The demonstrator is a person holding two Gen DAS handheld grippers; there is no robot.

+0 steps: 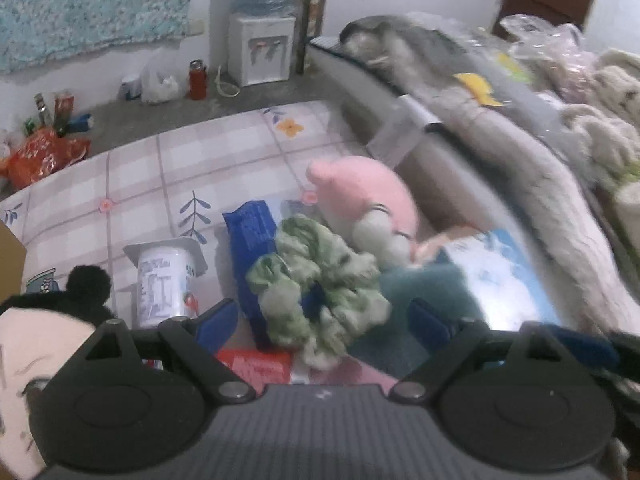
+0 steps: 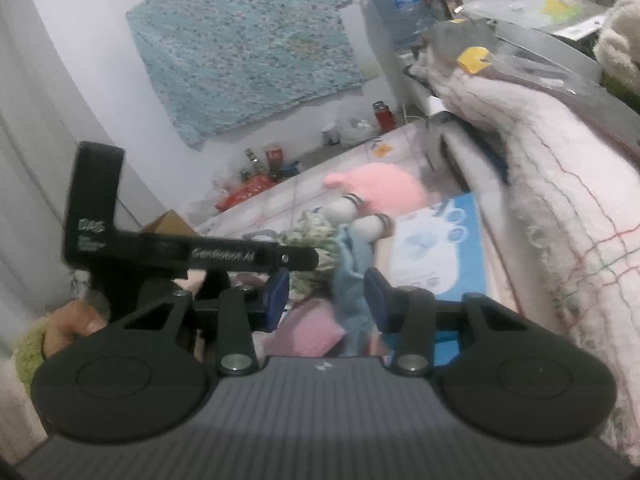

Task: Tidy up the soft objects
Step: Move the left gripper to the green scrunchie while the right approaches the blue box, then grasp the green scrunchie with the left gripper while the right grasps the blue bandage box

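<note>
While the green scrunchie (image 1: 320, 284) lies between the wide-spread blue fingers (image 1: 218, 318) of the left gripper (image 1: 320, 320), nothing presses on it: gripper open, empty. Scrunchie sits on top of a blue packet (image 1: 250, 236), on the checked bedsheet (image 1: 132, 176). Just behind it is a pink plush (image 1: 360, 192) with white limbs, touching the scrunchie's far edge. White yogurt cup (image 1: 164, 280) lies just left of the packet; black-haired doll head (image 1: 48, 344) at the left edge. Light blue box (image 1: 504, 280) to the right, against a folded blanket (image 1: 560, 208).

Right gripper (image 2: 326, 300): jaws about half apart, a pale blue cloth (image 2: 352, 280) hanging between the fingers (image 2: 276, 300); too blurred to tell whether they pinch it. Same pink plush (image 2: 380, 188) and blue box (image 2: 444, 248) lie ahead of it. Water dispenser (image 1: 262, 48) stands by the far wall.
</note>
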